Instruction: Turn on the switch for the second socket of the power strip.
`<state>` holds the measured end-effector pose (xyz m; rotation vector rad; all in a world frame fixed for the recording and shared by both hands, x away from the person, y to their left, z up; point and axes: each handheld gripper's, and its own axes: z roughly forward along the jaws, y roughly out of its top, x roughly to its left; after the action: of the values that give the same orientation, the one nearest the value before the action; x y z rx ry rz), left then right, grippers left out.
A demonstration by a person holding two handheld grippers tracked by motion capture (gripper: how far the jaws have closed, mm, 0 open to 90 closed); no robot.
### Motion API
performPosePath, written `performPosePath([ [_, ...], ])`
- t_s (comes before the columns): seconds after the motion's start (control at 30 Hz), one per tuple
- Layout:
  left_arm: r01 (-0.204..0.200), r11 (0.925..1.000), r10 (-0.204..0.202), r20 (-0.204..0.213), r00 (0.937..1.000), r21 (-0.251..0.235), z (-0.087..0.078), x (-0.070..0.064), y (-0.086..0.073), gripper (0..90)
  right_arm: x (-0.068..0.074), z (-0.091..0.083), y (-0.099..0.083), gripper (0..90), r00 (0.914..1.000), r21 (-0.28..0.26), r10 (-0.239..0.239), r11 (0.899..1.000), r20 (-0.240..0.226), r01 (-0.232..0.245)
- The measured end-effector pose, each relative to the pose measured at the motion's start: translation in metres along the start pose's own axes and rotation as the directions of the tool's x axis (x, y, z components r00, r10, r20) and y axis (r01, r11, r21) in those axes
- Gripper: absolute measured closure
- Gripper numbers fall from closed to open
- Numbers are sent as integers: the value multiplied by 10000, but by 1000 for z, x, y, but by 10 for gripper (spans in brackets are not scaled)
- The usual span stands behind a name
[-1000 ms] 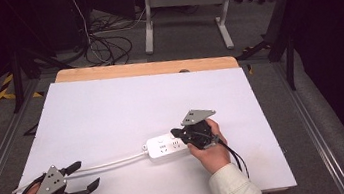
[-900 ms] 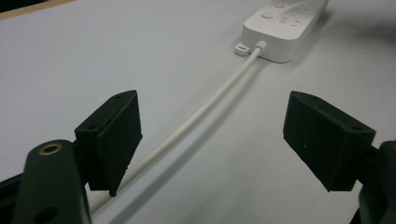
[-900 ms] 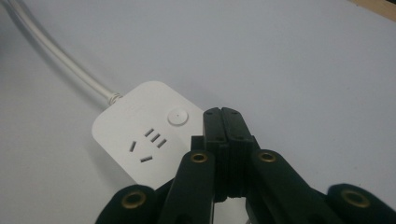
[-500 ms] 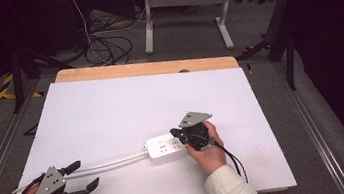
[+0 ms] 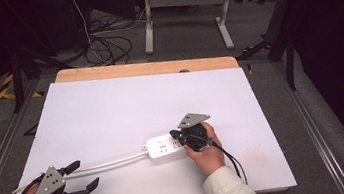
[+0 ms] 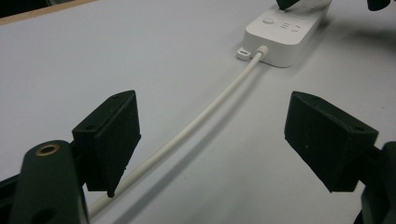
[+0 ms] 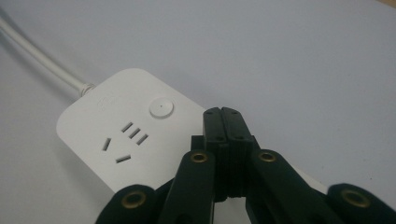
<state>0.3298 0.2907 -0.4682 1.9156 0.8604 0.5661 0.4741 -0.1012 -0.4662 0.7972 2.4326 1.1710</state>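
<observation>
Fingers (image 7: 223, 122) of right gripper (image 5: 179, 137) pressed together over power strip (image 5: 164, 147) — left gripper (image 5: 80, 175) spread wide astride its cord (image 6: 196, 123)

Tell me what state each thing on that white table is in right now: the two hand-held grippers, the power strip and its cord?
Left hand-held gripper: jaws wide open, low over the table, astride the cord.
Right hand-held gripper: jaws shut, tips over the power strip's top, holding nothing.
Power strip: lying flat, face up, visible sockets empty.
Cord: attached to the strip's end, lying loose on the table.
</observation>
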Motion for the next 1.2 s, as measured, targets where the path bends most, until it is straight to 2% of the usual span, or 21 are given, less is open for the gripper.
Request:
performPosePath([
  [0.57,23,10000,-23,14,10000,18,0,-1,0,188,4,1,-1,900,9995,25,-195,9998,253,194],
  [0.7,6,10000,-6,9,10000,15,0,-1,0,188,3,1,-1,900,9998,39,-92,10000,149,91],
  [0.9,55,10000,-55,36,10000,36,1,-2,0,188,8,2,-1,900,9977,119,-468,9989,499,463],
  [1.2,-17,10000,17,35,10000,62,1,-2,0,187,10,3,-1,900,9974,163,-385,9992,604,376],
])
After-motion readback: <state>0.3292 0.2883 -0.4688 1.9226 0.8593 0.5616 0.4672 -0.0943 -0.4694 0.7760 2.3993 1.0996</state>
